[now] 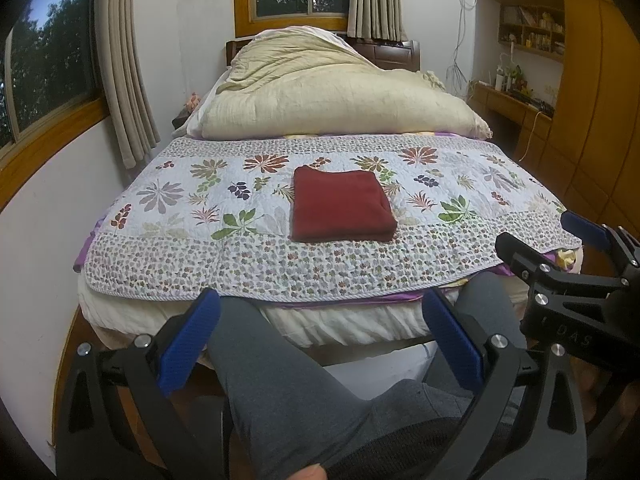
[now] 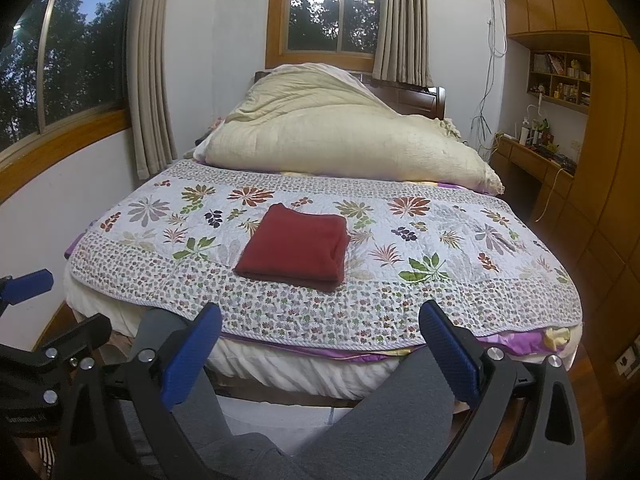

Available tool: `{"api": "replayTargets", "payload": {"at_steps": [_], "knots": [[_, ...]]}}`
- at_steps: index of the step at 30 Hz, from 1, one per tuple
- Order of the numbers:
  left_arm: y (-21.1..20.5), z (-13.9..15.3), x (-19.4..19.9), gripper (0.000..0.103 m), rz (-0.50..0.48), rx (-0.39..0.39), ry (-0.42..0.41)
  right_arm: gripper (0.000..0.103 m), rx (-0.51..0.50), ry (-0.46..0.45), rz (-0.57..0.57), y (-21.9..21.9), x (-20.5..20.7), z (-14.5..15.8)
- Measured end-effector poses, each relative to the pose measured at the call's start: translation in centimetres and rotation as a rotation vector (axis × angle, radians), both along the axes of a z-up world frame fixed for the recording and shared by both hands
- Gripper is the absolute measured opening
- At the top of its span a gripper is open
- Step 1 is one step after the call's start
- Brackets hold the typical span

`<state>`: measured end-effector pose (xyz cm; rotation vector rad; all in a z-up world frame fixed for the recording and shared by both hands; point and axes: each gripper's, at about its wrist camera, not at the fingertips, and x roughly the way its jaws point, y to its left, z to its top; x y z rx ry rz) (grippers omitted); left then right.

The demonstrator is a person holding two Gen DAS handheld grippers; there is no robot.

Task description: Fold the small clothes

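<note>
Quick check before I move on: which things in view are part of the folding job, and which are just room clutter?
Part of the job:
- red cloth, folded, on the floral quilt
- left gripper, open
- right gripper, open

Just lying about:
- cream duvet heaped at the bed's head
- curtains
- shelf items
- desk clutter

Both tongs [image 1: 320, 344] [image 2: 320, 356] wide apart, empty

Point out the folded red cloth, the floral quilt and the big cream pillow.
folded red cloth [image 1: 340, 204], left wrist view, middle of its top face
floral quilt [image 1: 168, 248], left wrist view, bare near-left border
cream pillow [image 2: 332, 140], right wrist view, its front side
</note>
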<state>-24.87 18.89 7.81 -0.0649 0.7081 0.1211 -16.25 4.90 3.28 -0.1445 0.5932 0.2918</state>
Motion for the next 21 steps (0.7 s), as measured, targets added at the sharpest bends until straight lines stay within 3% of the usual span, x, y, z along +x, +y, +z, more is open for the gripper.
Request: {"api": "replayTargets", "payload": {"at_steps": [21], "knots": [[-0.07,-0.13,-0.03,0.1,-0.001,0.001,0.001,0.099,0.002,-0.007,-0.009,0.06,-0.37,0.02]]}}
